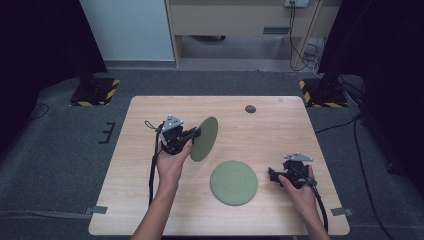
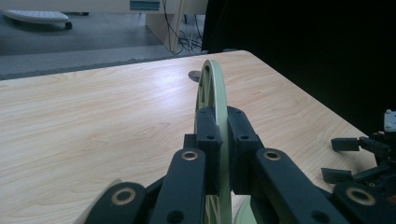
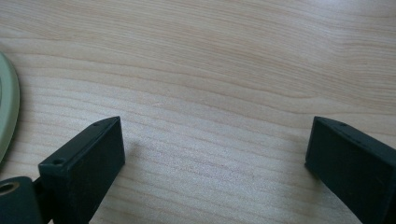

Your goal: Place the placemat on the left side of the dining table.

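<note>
We hold one round pale-green plastic plate [image 1: 204, 138] on edge above the light wooden table [image 1: 150, 200], left gripper [image 2: 218, 154] pinching its rim. A second green plate [image 1: 233, 182] lies flat nearby. Right gripper [image 3: 215, 154] rests spread wide, empty. Stacking looks half done.

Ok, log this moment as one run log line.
left gripper: shut on raised green plate, held on edge | right gripper: open, holding nothing, beside flat green plate | surface: wooden table
</note>
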Action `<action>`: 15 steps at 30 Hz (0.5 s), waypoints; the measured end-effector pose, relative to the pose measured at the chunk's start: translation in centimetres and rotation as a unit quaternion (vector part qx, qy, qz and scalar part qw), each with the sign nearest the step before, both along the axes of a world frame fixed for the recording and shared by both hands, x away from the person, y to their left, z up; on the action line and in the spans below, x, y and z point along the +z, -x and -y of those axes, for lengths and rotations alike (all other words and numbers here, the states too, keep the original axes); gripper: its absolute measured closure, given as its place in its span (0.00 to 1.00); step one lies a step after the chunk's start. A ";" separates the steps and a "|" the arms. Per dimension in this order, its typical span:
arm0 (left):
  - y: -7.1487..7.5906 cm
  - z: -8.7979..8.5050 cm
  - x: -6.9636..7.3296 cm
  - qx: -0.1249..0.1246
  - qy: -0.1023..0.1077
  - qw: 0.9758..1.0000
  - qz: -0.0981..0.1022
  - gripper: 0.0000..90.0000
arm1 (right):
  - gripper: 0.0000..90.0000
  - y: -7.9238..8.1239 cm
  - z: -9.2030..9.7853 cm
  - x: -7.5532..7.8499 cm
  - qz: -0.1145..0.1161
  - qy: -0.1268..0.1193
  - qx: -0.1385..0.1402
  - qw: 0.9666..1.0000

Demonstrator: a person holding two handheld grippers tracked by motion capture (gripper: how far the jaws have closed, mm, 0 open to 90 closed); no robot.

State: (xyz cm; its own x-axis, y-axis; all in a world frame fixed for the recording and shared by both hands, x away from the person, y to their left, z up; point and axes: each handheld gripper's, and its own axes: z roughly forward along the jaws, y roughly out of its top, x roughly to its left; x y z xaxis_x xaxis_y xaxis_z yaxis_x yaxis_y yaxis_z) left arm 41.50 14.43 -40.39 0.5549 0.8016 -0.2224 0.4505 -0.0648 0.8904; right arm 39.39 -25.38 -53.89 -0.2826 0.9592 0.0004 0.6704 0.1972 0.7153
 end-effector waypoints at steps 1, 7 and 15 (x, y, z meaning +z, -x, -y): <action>0.0 -0.2 0.0 0.002 0.000 1.000 0.000 0.95 | 0.05 0.0 0.0 0.0 0.001 0.000 0.000 1.000; 0.2 -1.4 0.2 0.013 0.001 1.000 0.003 0.95 | 0.05 0.0 0.0 0.0 0.001 0.000 0.000 1.000; 0.4 -3.2 0.1 0.031 -0.003 1.000 0.001 0.95 | 0.05 0.0 0.0 0.0 0.001 0.000 0.000 1.000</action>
State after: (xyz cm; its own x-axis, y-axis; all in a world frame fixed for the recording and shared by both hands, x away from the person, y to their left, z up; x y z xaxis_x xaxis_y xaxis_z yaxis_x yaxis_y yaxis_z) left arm 41.12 17.68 -40.28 0.5053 0.8354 -0.2161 0.4520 -0.0429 0.8910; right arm 39.39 -25.38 -53.91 -0.2824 0.9593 -0.0007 0.6690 0.1975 0.7165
